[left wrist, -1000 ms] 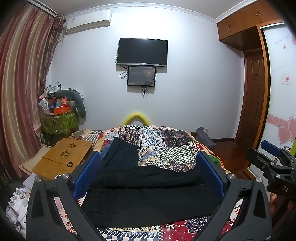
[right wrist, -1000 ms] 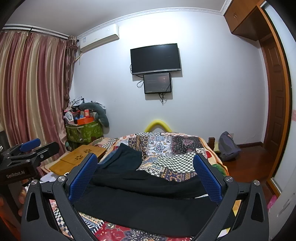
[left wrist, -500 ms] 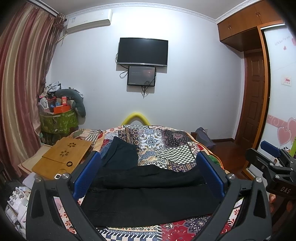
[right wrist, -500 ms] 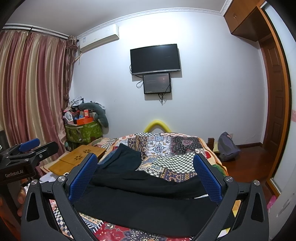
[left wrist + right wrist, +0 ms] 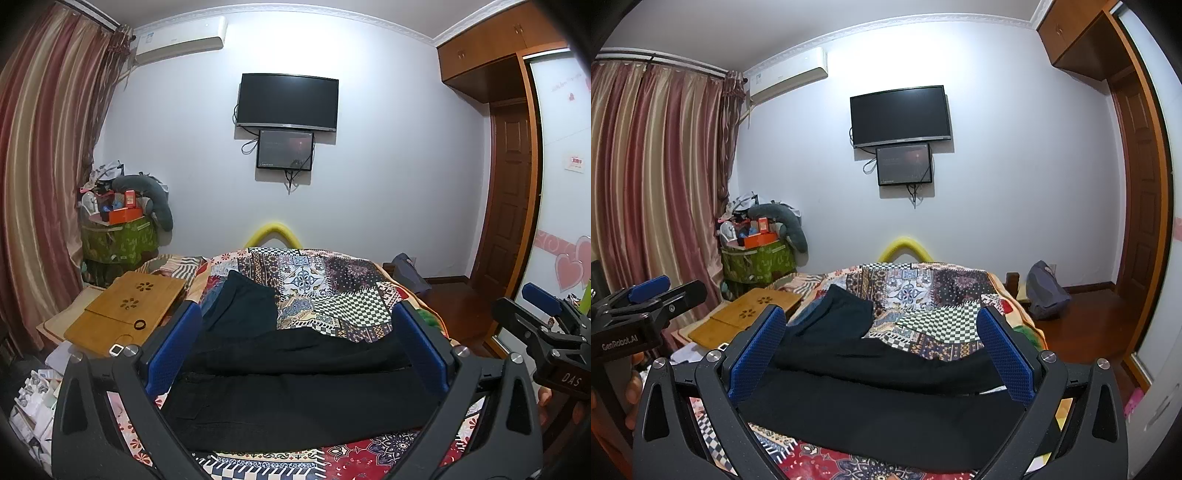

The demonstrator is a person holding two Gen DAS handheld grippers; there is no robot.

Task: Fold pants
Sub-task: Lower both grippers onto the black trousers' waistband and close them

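Black pants (image 5: 295, 398) lie spread across the near end of the patchwork bed cover (image 5: 332, 288), legs running left to right, one leg lying over the other. They also show in the right wrist view (image 5: 886, 402). My left gripper (image 5: 297, 354) is open and empty, held above the pants. My right gripper (image 5: 881, 354) is open and empty, also above the pants. Each gripper shows at the edge of the other's view: the right one (image 5: 546, 332) and the left one (image 5: 646, 306).
A dark folded garment (image 5: 243, 306) lies on the bed's far left. A wooden lap desk (image 5: 125, 310) sits left of the bed, a green cluttered bin (image 5: 118, 236) behind it. A bag (image 5: 1045, 291) and a door (image 5: 1141, 192) are right. A TV (image 5: 288, 101) hangs on the wall.
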